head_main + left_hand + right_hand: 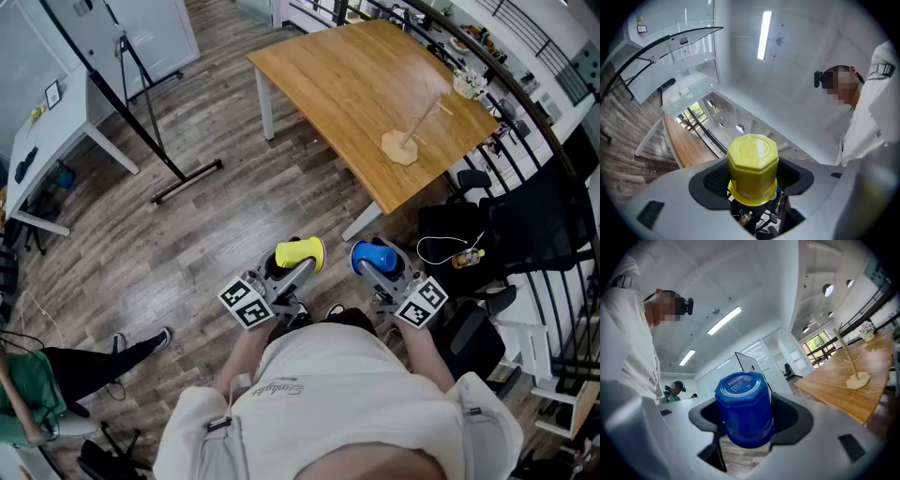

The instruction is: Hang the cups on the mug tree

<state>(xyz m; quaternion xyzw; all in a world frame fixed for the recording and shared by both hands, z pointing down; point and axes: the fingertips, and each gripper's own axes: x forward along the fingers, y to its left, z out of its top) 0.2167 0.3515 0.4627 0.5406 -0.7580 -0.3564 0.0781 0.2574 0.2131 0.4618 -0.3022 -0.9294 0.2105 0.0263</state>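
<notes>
Left claw [292,266]: clamped on the yellow cup [753,168], with the jaws spread wide and a dark pad against each side of the cup's body.
Right claw [382,268]: clamped the same way on the blue cup [744,408], its jaws also wide.
Cup position: each cup sits between its claw's jaws. The flat, many-sided base faces back toward the claw's camera and the flared rim points away, ahead of the claw.
Mug tree [851,359]: a pale wooden stem with short pegs on a flat foot. It stands on the wooden worktop [347,75], well ahead of both claws and to the right of the right claw's line.
Handling, judged: both cups look like glossy moulded plastic, so they are probably light, stiff and hard to break. The smooth walls could slide in the pads if a cup is tilted.
Where to hold, judged: across the faceted body near the base, as now, which leaves the rim end free to meet a peg.
Handles: none can be made out on either cup in any view.
Mug tree risk, judged: the stem is thin and the foot small, so a bump could tip it.
</notes>
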